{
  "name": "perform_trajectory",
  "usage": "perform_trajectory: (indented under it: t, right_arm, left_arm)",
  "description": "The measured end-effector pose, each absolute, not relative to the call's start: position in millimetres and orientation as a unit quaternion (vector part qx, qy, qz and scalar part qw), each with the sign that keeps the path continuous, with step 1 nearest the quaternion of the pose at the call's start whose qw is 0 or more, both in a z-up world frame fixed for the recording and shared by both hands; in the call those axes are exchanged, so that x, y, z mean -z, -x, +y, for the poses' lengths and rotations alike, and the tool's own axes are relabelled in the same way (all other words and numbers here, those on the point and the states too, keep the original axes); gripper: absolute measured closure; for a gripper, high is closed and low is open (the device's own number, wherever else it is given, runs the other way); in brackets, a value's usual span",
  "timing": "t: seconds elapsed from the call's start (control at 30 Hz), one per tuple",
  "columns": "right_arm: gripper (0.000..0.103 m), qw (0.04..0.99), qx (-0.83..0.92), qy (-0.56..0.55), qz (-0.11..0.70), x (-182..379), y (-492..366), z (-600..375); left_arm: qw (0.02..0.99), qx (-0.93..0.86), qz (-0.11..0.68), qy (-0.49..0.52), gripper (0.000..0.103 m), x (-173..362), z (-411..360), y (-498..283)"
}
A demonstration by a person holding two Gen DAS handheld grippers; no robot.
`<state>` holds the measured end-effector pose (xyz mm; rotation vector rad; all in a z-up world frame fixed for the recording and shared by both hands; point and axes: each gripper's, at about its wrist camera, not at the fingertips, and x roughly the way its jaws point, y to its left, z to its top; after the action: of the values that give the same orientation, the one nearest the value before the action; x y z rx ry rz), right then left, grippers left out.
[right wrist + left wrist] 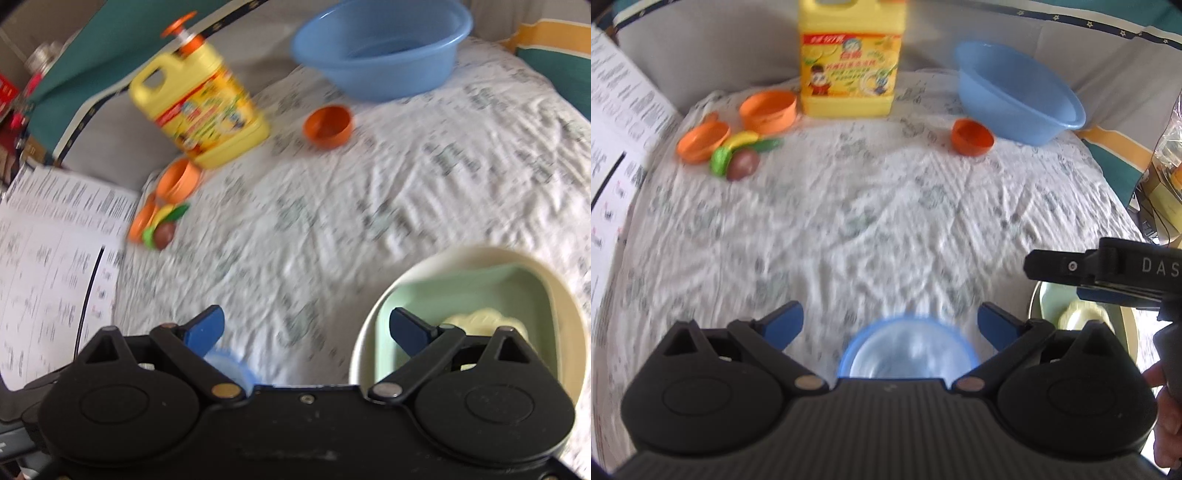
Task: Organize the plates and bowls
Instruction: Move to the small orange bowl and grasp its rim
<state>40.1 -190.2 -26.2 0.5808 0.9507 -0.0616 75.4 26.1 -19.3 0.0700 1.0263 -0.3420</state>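
Bowls and plates lie spread over a white patterned cloth on the bench. Nearest the left hand-held gripper sits a small blue bowl, between and just below its blue fingertips, which stand wide apart and touch nothing. The right hand-held gripper is likewise spread open and empty; one tip hangs over a cream bowl at the near right, which holds a pale green dish and, inside that, something pale yellow, too blurred to name. In the right view the blue bowl peeks out under the left fingertip. Far across the cloth a big blue basin rests tilted against the back, with a small orange bowl just in front of it. A yellow detergent jug stands at the back centre. Left of it an orange bowl and an orange plate sit close together, with toy food in green, yellow and brown touching the plate. Printed paper sheets lie along the left edge. The right tool's black body reaches in at the side of the left view.
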Motion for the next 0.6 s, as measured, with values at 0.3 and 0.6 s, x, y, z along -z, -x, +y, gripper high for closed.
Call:
perform_trajectory:
  t: [0.3,0.6]
  right_arm:
    - [0.005,0.856,0.066,-0.299,0.416,16,-82,-254]
    - [0.012,0.846,0.083,-0.339,0.403,31,-146,-312]
  left_arm:
    - [0.862,0.154,0.482,-0.042,0.0,5,-24,-144]
    - [0.87,0.137,0.47,-0.054,0.004,21,-82,-221]
